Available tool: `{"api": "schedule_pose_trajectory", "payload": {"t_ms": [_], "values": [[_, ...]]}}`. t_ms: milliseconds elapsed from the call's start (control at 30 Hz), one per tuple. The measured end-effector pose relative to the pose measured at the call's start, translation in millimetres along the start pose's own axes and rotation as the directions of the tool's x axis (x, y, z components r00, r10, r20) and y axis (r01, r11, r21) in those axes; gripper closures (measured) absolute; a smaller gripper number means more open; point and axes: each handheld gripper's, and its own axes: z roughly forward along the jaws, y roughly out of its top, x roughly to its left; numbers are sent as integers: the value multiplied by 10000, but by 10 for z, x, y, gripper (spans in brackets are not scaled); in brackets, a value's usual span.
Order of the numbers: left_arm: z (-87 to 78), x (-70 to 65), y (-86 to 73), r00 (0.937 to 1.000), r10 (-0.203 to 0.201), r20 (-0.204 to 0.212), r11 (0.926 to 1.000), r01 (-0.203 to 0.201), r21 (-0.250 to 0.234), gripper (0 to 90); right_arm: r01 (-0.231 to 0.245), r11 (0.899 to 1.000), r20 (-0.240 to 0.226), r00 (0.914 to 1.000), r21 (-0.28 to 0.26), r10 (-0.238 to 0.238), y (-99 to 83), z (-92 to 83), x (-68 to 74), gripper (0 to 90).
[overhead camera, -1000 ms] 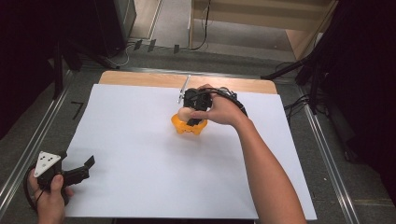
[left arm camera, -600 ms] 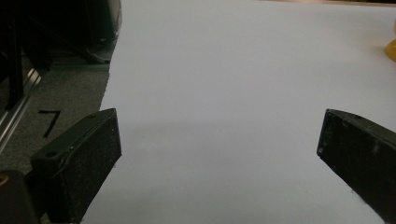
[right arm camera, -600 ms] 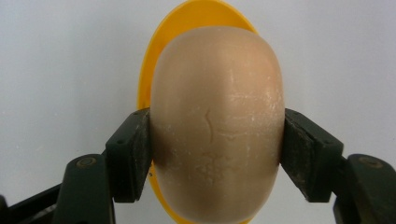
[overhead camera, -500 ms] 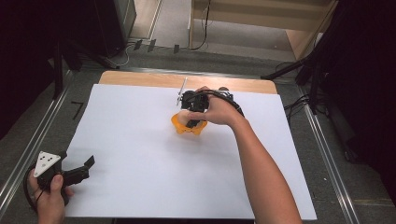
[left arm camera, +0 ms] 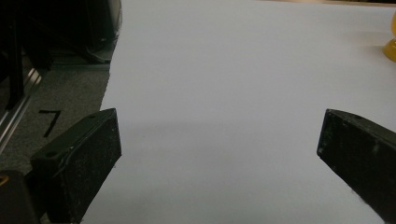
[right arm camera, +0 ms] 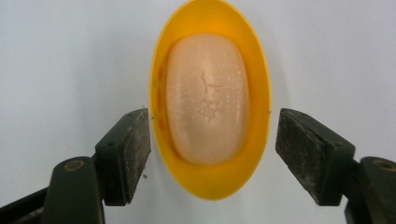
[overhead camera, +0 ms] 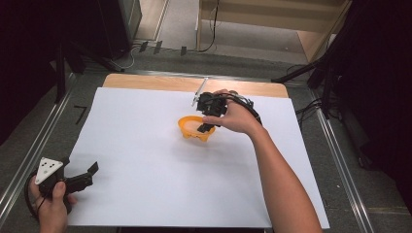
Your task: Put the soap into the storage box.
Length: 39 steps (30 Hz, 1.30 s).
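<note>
An oval yellow soap dish lies on the white sheet and holds a pale peach bar of soap. My right gripper hovers over it, open, one jaw on each side of the dish and neither touching it. In the high view the dish sits at mid-table, with the right gripper above its right part. My left gripper rests at the near left corner, open, nothing between its jaws. In the left gripper view its jaws stand wide apart over bare sheet, and the dish edge peeks in at far right.
The white sheet covers most of the wooden table. A thin silver rod lies at the far edge behind the right hand. Metal rails run along both sides. Dark floor and cables surround the table.
The right hand has shifted slightly toward the near side and right over the dish, its jaws remaining apart. The left gripper has stayed still.
</note>
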Motion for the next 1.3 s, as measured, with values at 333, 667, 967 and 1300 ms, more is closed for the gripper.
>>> {"api": "schedule_pose_trajectory", "payload": {"t_ms": [333,667,967,1300], "values": [[4,-4,1,10000,64,-36,10000,-64,34,5,-1981,9691,917,9728,-1469,2127,-499,-218,127,130],[5,-5,0,10000,36,-72,10000,-36,11,5,-3679,8824,1287,8994,-2932,4177,-1041,-269,260,0],[3,-10,2,9999,96,-126,9999,-95,86,5,-4158,8114,1451,8488,-4106,5084,-1519,-332,412,0],[3,-11,3,9998,110,-141,9999,-108,95,5,-4514,7027,1572,7704,-5499,6179,-2114,-341,716,0]]}}
